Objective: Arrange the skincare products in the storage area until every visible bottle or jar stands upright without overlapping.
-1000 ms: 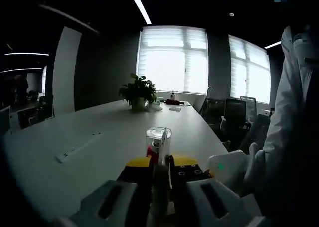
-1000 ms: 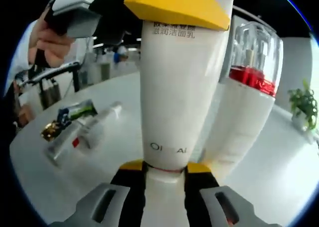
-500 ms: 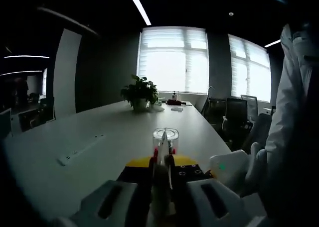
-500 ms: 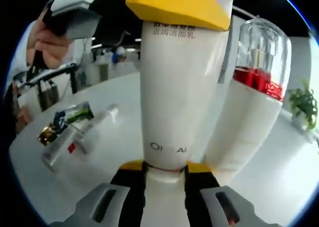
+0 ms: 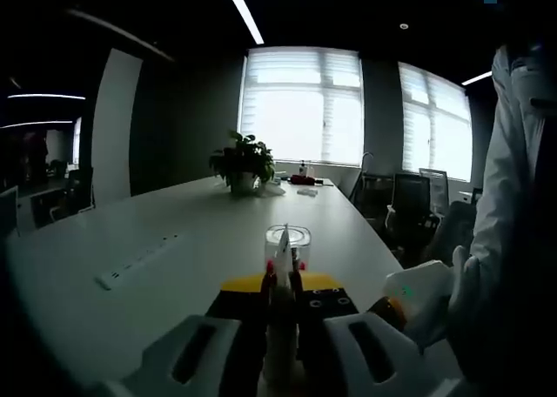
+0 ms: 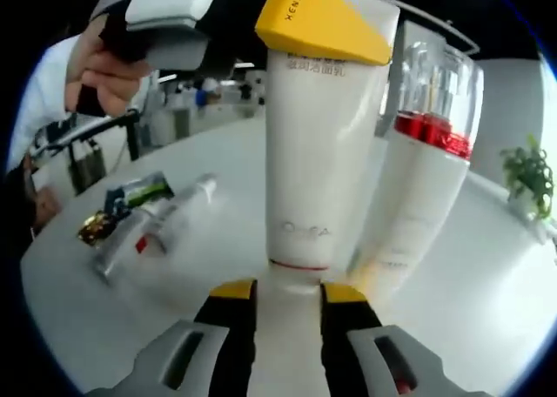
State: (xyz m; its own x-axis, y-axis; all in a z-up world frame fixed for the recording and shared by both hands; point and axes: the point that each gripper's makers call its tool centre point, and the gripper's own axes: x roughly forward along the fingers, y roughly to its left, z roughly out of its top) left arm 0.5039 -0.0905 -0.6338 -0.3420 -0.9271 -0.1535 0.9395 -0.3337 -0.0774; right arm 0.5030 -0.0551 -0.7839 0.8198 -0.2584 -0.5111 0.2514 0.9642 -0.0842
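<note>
A white tube [image 6: 309, 171] stands on its cap on the white table [image 6: 487, 275], leaning a little. My right gripper [image 6: 287, 291] is shut on its cap end. My left gripper [image 6: 322, 23] comes down from above and is shut on the flat crimped top. In the left gripper view that crimp [image 5: 280, 314] shows edge-on between the shut jaws of my left gripper [image 5: 280, 284]. My right gripper [image 5: 418, 294] shows at the lower right there. A white bottle with a red band and clear cap [image 6: 418, 205] stands upright right beside the tube, and its cap [image 5: 288, 240] rises just beyond my left jaws.
Two tubes lie flat on the table to the left, a silver-white one [image 6: 165, 218] and a dark green and gold one [image 6: 122, 207]. A potted plant [image 5: 244, 160] stands farther down the table. A power strip [image 5: 139, 259] is set into the tabletop. Office chairs [image 5: 409, 201] line the far side.
In the right gripper view the tube now looks smaller and leans to the right, and the left gripper's yellow pad has shifted right. In the left gripper view the right gripper has slid right.
</note>
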